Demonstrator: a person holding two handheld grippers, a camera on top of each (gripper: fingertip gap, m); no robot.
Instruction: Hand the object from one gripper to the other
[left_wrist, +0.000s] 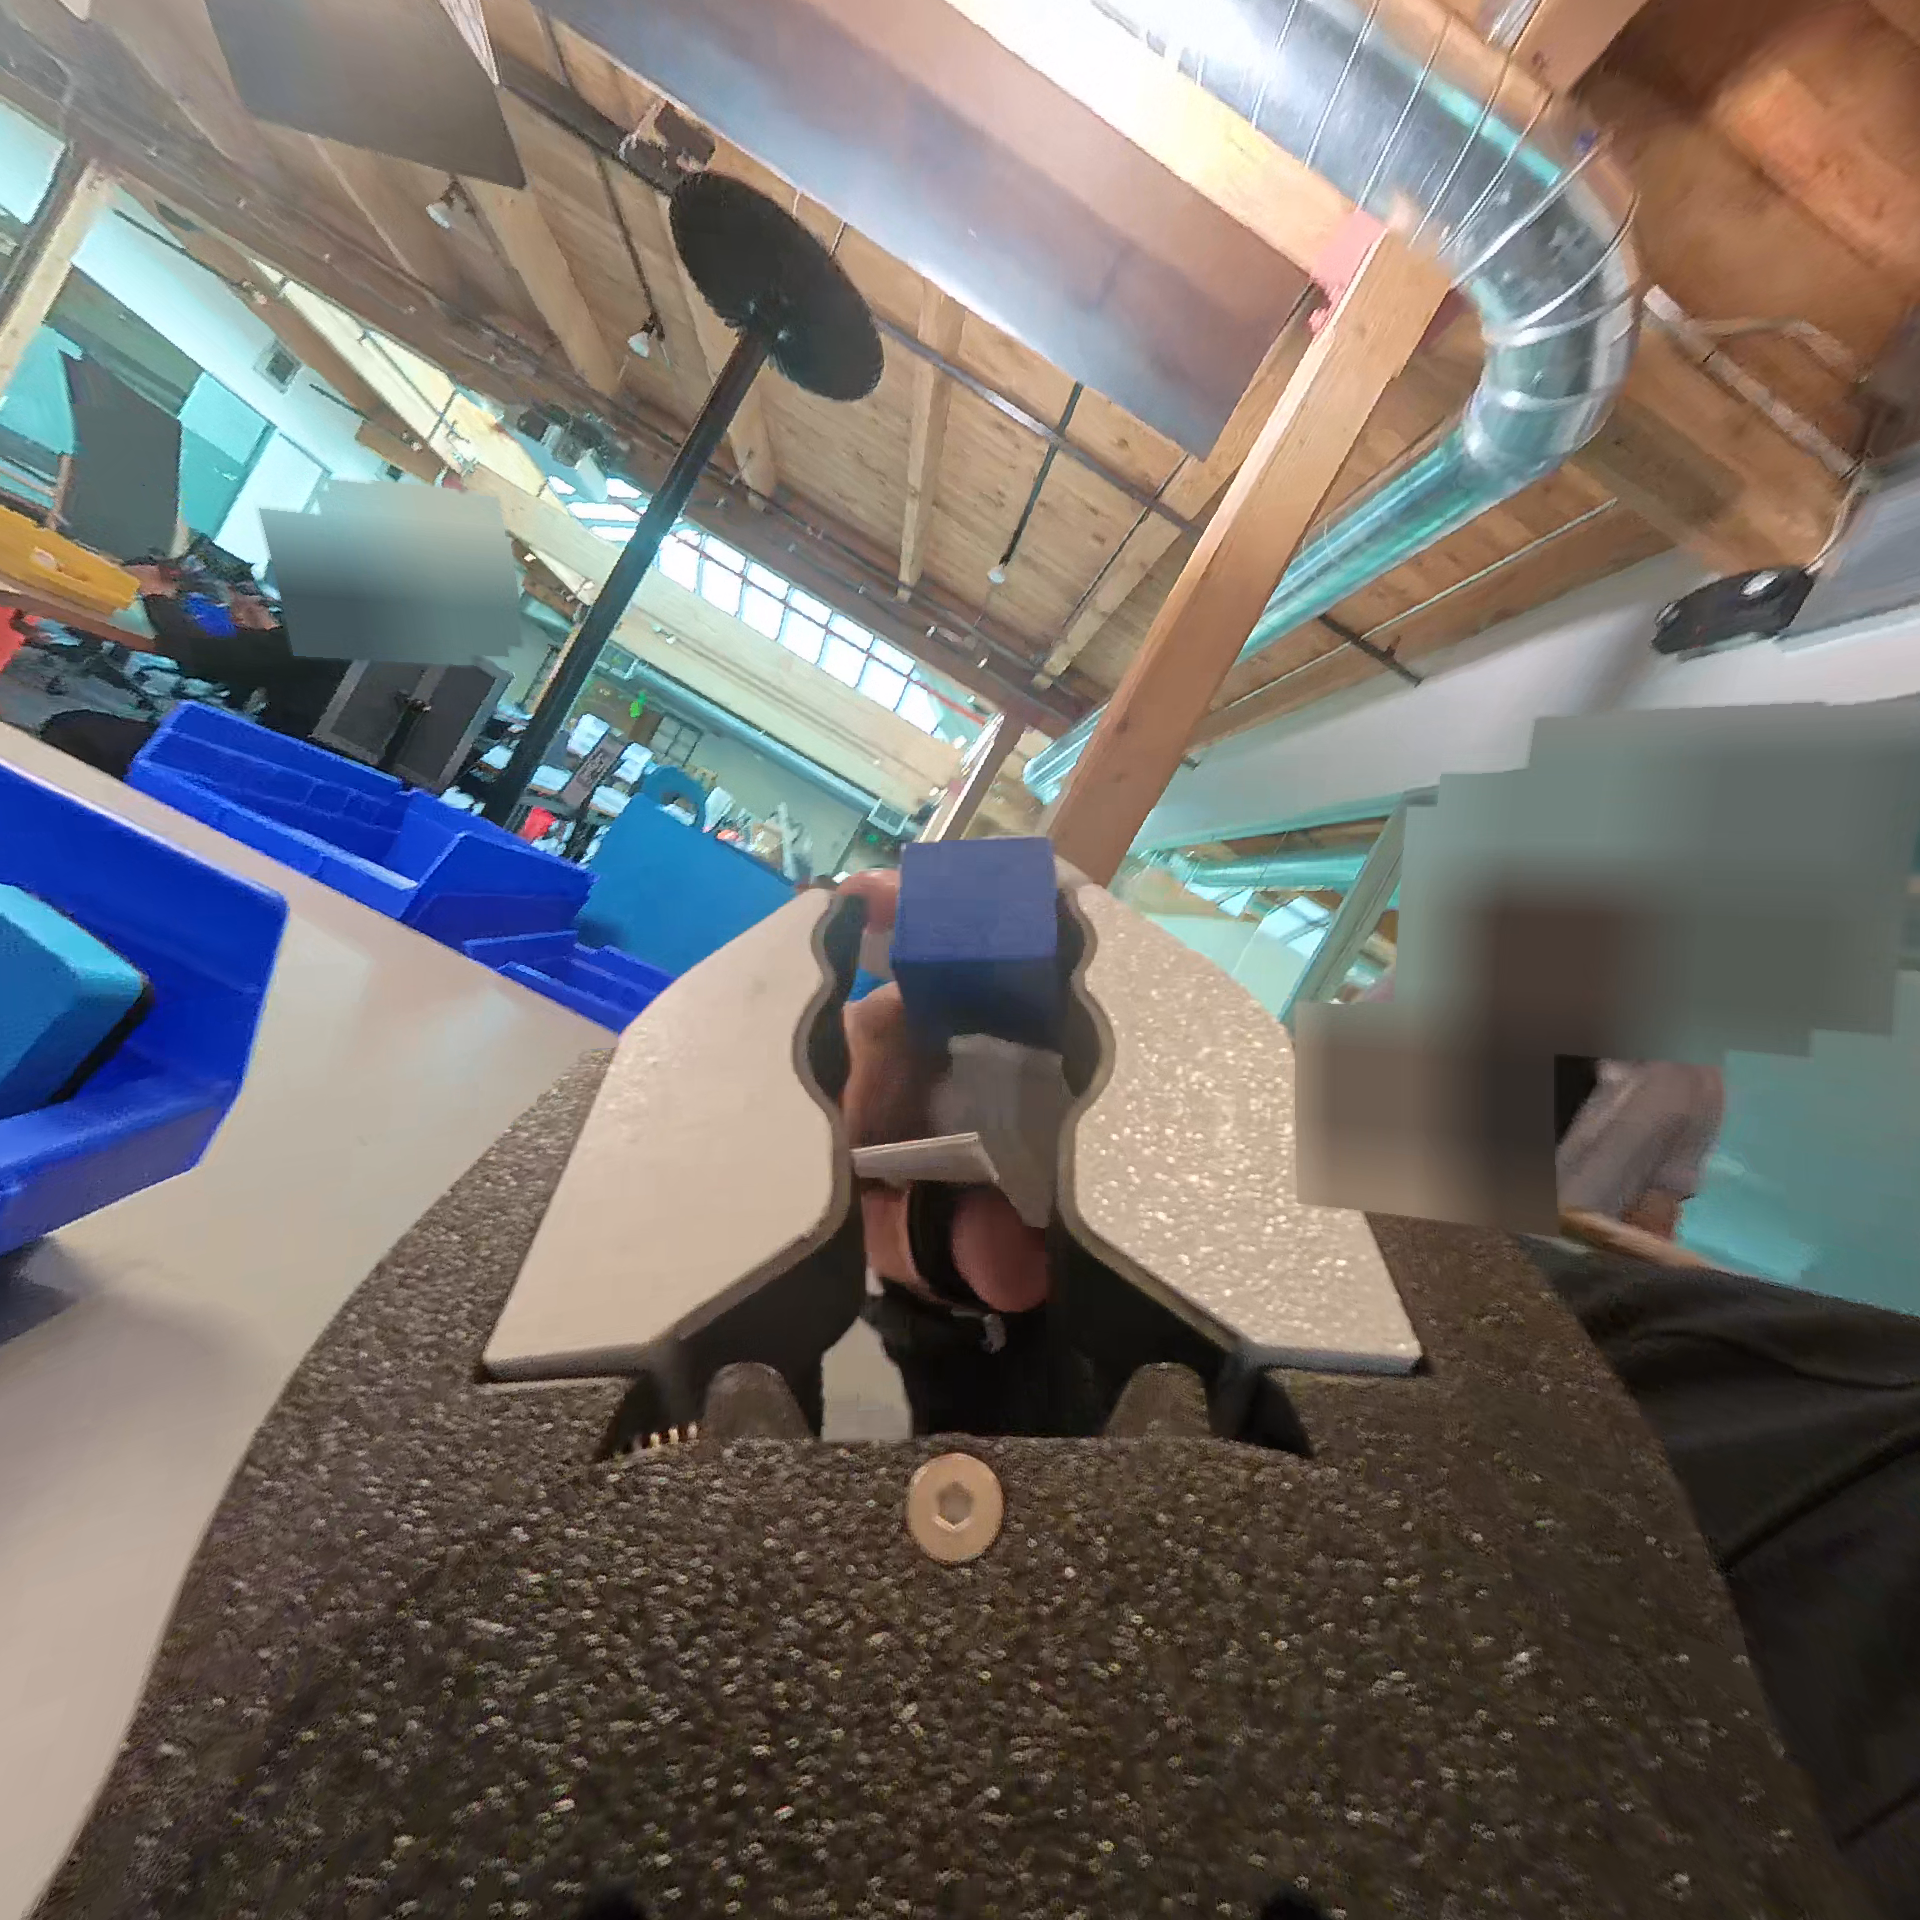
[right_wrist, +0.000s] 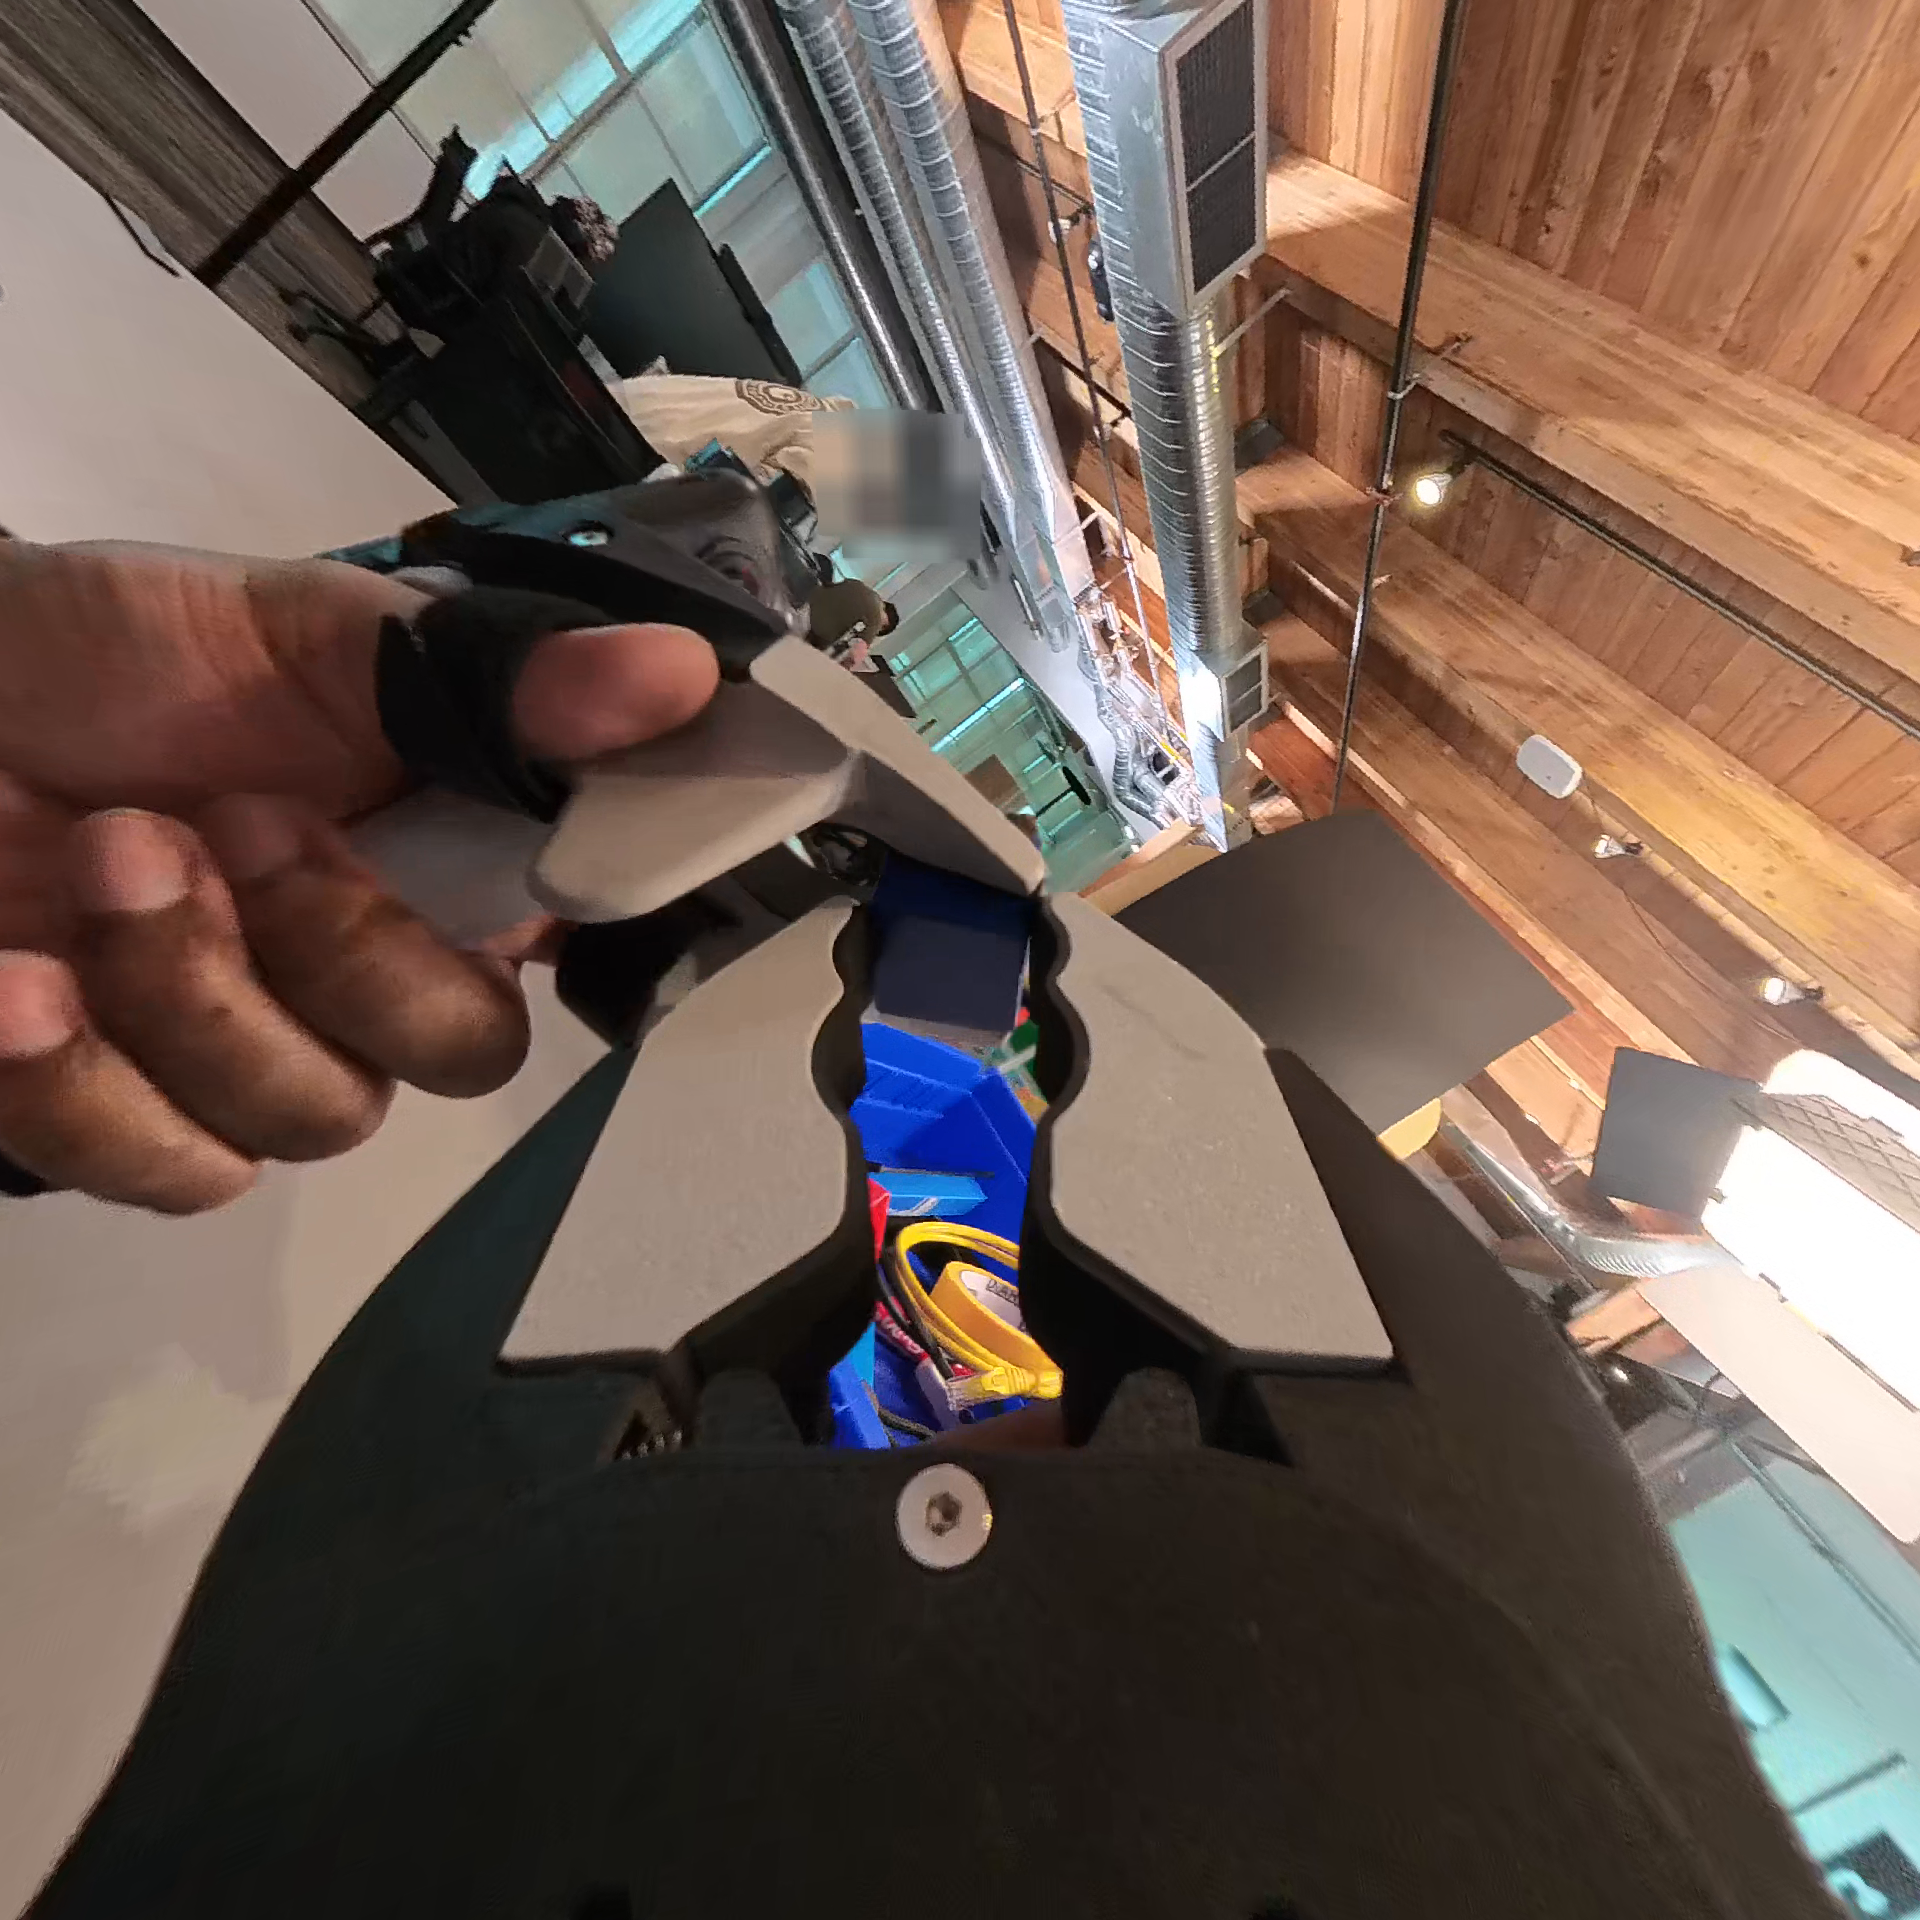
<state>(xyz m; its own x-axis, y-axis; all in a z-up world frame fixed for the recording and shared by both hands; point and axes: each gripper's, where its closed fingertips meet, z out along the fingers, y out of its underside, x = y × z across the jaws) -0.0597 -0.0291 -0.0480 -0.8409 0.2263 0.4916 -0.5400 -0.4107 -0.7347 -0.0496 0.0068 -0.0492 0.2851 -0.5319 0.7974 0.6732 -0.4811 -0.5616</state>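
A blue block (left_wrist: 977, 935) sits between the fingertips of both grippers. In the right wrist view the blue block (right_wrist: 948, 966) fills the gap between my right gripper's (right_wrist: 943, 912) tips, which are shut on it. My left gripper (left_wrist: 956, 902) straddles the same block; the block rests against its right finger and a narrow gap shows on the left side, so it is open. The left gripper (right_wrist: 904, 790) comes in from the upper left of the right wrist view, held by a hand (right_wrist: 208, 831). The right gripper's grey fingers (left_wrist: 992, 1101) show under the block.
Blue bins (left_wrist: 312, 800) stand on the pale table (left_wrist: 343, 1039) to the left, one holding a light-blue block (left_wrist: 52, 997). Below the right gripper, blue bins (right_wrist: 935, 1122) hold a yellow cable (right_wrist: 966, 1299). A person (left_wrist: 1631, 1132) is at the right. Only a small space, under 4 cm, lies between the two pairs of fingers.
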